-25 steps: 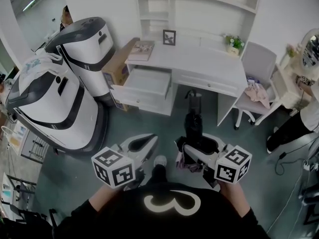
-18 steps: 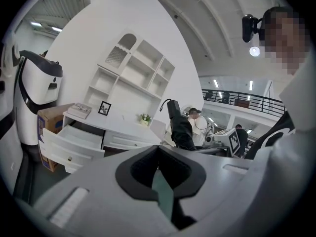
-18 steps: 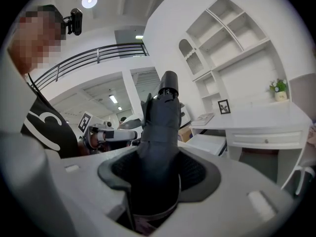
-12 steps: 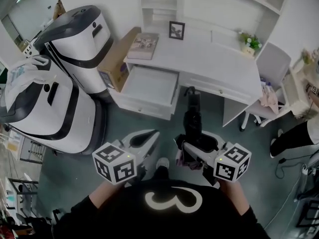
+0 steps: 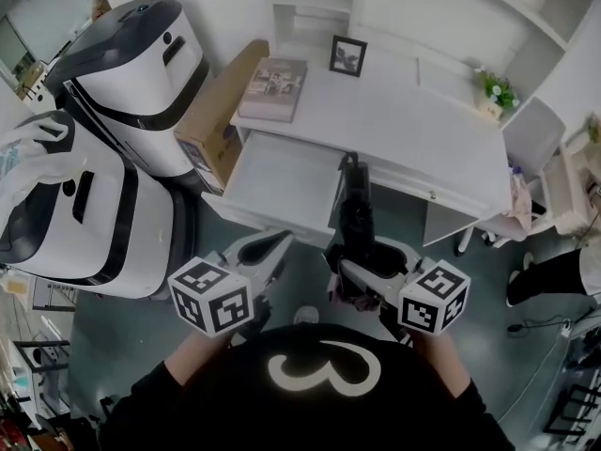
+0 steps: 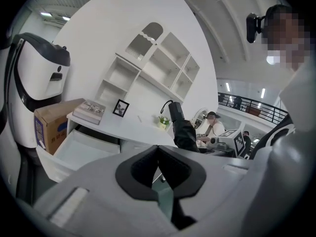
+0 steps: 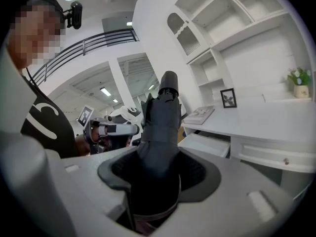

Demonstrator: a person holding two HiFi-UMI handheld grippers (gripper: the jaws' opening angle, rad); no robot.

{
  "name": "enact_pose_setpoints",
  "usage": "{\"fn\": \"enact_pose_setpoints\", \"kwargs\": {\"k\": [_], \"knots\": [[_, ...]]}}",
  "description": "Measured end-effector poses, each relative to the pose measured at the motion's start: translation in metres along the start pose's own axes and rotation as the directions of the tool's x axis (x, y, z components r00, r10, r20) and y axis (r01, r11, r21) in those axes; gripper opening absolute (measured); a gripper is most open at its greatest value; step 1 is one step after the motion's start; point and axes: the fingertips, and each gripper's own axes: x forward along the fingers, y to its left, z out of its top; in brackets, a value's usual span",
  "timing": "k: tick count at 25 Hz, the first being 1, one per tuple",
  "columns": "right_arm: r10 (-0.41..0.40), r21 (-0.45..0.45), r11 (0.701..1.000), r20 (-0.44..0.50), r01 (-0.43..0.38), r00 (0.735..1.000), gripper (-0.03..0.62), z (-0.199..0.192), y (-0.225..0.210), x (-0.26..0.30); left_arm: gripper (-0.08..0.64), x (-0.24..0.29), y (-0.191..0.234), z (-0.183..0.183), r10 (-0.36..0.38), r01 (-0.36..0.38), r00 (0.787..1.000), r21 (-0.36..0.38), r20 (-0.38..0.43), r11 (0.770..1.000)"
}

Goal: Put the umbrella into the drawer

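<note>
The black umbrella [image 5: 359, 216] is folded up and held in the right gripper [image 5: 368, 269]. Its jaws squeeze the fat middle, and the umbrella points to 12 o'clock, over the floor in front of the white desk [image 5: 423, 134]. The left gripper [image 5: 261, 250] holds nothing, and its jaws are pressed together. A moment ago the open drawer [image 5: 282, 169] was farther off. Now it is near, at about 11 o'clock from the umbrella's end, so I think the walk is almost done and the umbrella must next go over the drawer. The drawer looks bare. A brown box [image 5: 214, 120] stands at its 9 o'clock and a book [image 5: 272, 75] at its 12 o'clock. Two big white machines [image 5: 89, 205] stand farther left. Nothing blocks the way, but the desk top hangs over the drawer's back.
</note>
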Motion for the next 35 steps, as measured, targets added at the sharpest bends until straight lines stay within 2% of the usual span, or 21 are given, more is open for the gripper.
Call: {"fn": "enact_pose_setpoints", "kwargs": {"k": [11, 20, 29, 35], "knots": [[0.043, -0.021, 0.999, -0.061, -0.044, 0.997, 0.230, 0.014, -0.024, 0.045, 0.008, 0.007, 0.048, 0.016, 0.076, -0.076, 0.997, -0.019, 0.014, 0.997], [0.119, -0.015, 0.992, -0.131, -0.122, 0.984, 0.230, 0.032, -0.058, 0.095, 0.008, 0.020, 0.098, 0.035, 0.160, -0.158, 0.987, -0.057, 0.026, 0.986], [0.211, -0.008, 0.976, -0.233, -0.219, 0.949, 0.230, 0.056, -0.095, 0.167, 0.008, 0.040, 0.154, 0.059, 0.237, -0.234, 0.971, -0.116, 0.009, 0.965], [0.205, -0.073, 0.967, -0.352, -0.245, 0.914, 0.230, 0.051, -0.119, 0.213, 0.008, 0.044, 0.189, 0.065, 0.289, -0.283, 0.957, -0.164, 0.011, 0.945]]}}
